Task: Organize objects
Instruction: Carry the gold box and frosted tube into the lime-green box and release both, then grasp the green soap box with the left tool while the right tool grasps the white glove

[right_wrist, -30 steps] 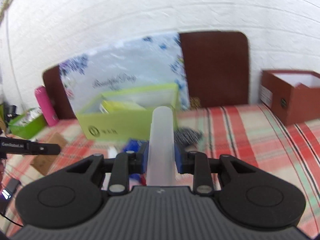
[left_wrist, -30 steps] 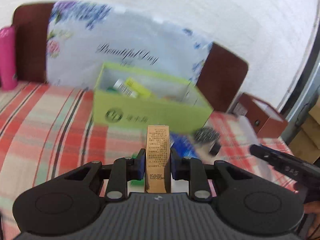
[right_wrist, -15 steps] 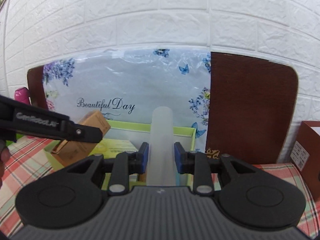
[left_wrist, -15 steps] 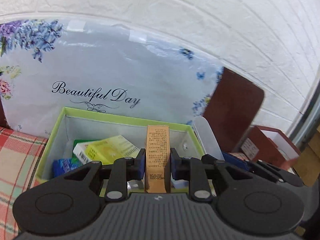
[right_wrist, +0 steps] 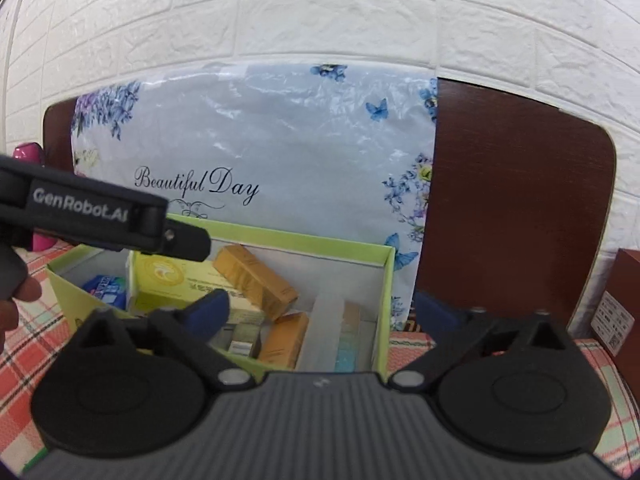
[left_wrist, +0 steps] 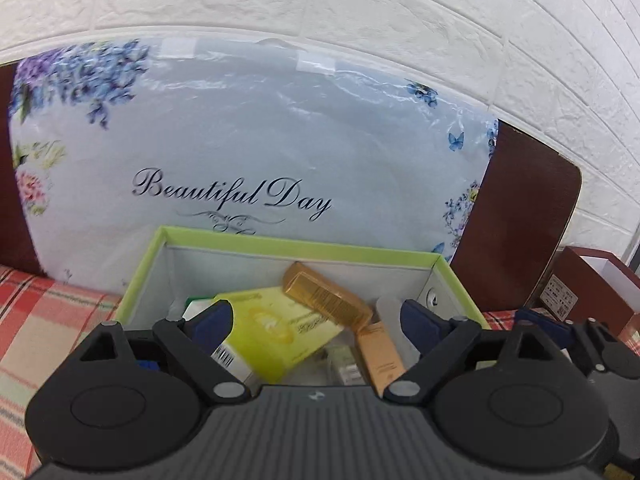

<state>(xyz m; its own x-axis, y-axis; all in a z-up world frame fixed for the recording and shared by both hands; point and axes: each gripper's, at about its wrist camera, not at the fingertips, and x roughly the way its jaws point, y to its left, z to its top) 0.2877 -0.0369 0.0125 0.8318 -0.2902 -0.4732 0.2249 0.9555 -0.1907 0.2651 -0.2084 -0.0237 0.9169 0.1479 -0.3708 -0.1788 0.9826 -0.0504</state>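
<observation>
A light-green open box (left_wrist: 304, 246) stands on the plaid cloth, against a floral pillow. My left gripper (left_wrist: 316, 316) hovers over it, its jaws opening, with nothing pressed between the pads. Below it a gold carton (left_wrist: 326, 300) lies tilted on a yellow-green carton (left_wrist: 276, 328), beside another orange carton (left_wrist: 378, 360). My right gripper (right_wrist: 322, 308) is also over the green box (right_wrist: 384, 264), its jaws opening and holding nothing. A frosted white tube (right_wrist: 324, 328) lies in the box under it. The left gripper (right_wrist: 188, 238) reaches in from the left.
The "Beautiful Day" pillow (left_wrist: 248, 140) leans on a dark brown headboard (right_wrist: 516, 200) under a white brick wall. A brown box (left_wrist: 584, 292) sits at the right, a pink bottle (right_wrist: 28, 152) at the far left. A hand (right_wrist: 16, 300) shows at the left edge.
Both grippers came forward over the green box and opened. The gold carton left the left jaws and the white tube left the right jaws; both now lie in the box.
</observation>
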